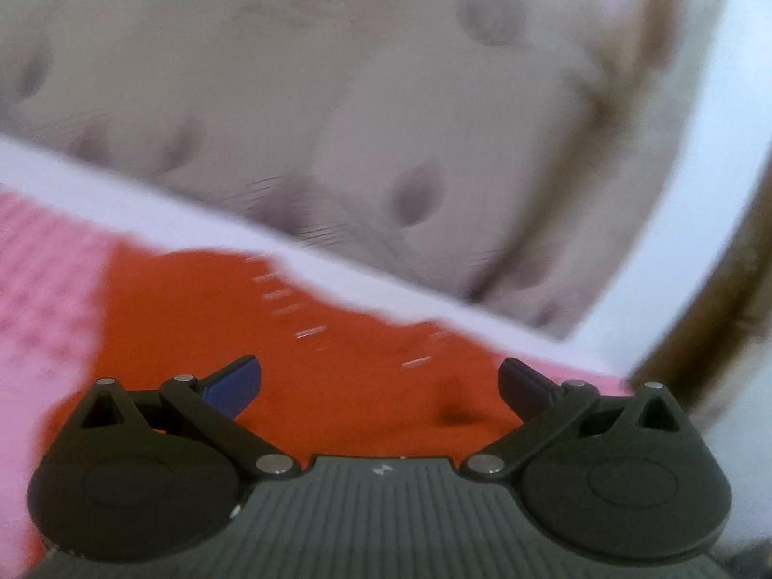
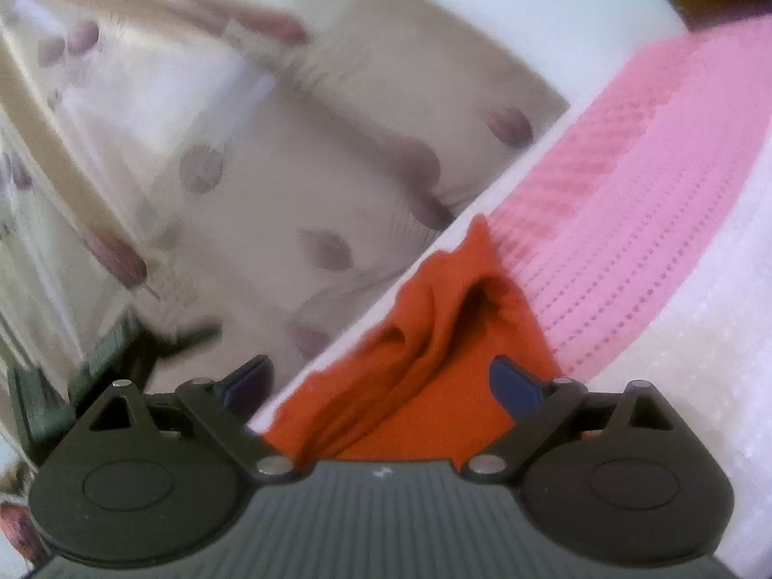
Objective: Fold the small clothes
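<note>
The orange garment (image 1: pixel 309 347) lay on a white surface (image 1: pixel 337 265), partly over a pink waffle-textured cloth (image 1: pixel 43 280), close to the surface's edge. Beyond that edge a cream fabric with dark oval spots (image 1: pixel 337 96) filled the background. The placement suggested the pink cloth served as a folding base, or was simply another item awaiting its turn; which of the two could not be settled.

In the right wrist view the orange garment (image 2: pixel 434 337) was bunched into raised ridges running towards the camera, with the pink cloth (image 2: pixel 627 183) beside it. The bunching was consistent with fabric being gathered or lifted for a fold.

The left gripper (image 1: pixel 381 381) hovered low over the garment, fingers spread wide with nothing between them. The right gripper (image 2: pixel 379 381) was likewise spread apart, the ridged fabric passing between its fingers without being pinched (contact with the pads could not be confirmed). Both tools pointed down and forward across the garment towards the surface's edge. Both views were blurred.

In my judgement no fold was completed.
</note>
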Motion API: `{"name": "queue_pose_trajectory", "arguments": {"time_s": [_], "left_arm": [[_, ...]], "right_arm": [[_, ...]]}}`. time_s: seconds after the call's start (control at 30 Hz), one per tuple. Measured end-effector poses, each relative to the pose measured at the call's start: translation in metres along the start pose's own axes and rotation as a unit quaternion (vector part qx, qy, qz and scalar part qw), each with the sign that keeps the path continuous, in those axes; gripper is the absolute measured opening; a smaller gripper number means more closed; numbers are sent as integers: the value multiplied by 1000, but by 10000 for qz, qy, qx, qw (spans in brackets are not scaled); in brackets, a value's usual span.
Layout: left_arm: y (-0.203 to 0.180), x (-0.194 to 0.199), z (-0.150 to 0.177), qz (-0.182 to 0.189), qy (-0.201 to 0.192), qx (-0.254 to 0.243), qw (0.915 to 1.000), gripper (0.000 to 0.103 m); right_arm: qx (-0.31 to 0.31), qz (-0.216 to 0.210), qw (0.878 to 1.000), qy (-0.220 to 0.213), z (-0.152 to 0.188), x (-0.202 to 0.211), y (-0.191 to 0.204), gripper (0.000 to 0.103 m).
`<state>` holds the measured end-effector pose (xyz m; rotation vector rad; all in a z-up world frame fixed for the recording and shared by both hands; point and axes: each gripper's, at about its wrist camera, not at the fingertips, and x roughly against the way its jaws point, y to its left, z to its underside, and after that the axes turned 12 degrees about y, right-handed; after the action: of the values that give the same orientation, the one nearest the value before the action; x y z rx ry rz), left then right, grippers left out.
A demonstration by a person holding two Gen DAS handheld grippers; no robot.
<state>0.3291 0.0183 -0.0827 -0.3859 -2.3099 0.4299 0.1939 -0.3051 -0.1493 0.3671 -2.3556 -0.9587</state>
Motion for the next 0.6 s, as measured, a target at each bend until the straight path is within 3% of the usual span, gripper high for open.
{"name": "queue_pose_trajectory", "arguments": {"time_s": [0.07, 0.13, 0.2, 0.23, 0.3, 0.33, 0.4, 0.43, 0.47, 0.5, 0.53, 0.57, 0.6], "left_arm": [[25, -5, 13, -346, 33, 115, 9993, 102], [51, -3, 23, -404, 25, 336, 9986, 100], [61, 6, 25, -77, -406, 605, 9973, 103], [61, 8, 26, -161, -569, 586, 9965, 103], [60, 6, 26, -385, -419, 564, 9968, 103], [60, 4, 24, -345, -330, 545, 9974, 103], [60, 7, 26, -390, -335, 537, 9972, 103], [61, 10, 27, -395, -338, 563, 9971, 103], [64, 10, 27, -374, -328, 594, 9970, 103], [63, 9, 26, -363, -330, 629, 9968, 103], [62, 4, 24, -387, -339, 656, 9965, 103], [60, 4, 25, -424, -341, 655, 9964, 103], [60, 2, 25, -448, -331, 636, 9964, 103]], "right_arm": [[650, 189, 9976, 115, -12, -7, 16, 97], [1429, 589, 9875, 300, -27, -24, 36, 97], [2076, 988, 9721, 470, -38, -47, 50, 97], [2362, 1225, 9621, 595, -41, -63, 56, 96], [2836, 1771, 9384, 873, -45, -97, 63, 92], [3020, 1979, 9265, 1054, -46, -114, 64, 87], [3356, 2414, 9022, 1233, -44, -139, 65, 44], [3160, 2598, 9060, 1087, -49, -141, 60, 36], [2551, 2549, 9287, 868, -59, -133, 48, 34], [1485, 2229, 9614, 624, -73, -117, 26, 34], [701, 1784, 9803, 469, -78, -103, 7, 35], [41, 1302, 9908, 362, -79, -90, -12, 35], [-493, 1012, 9931, 316, -76, -79, -28, 36]]}}
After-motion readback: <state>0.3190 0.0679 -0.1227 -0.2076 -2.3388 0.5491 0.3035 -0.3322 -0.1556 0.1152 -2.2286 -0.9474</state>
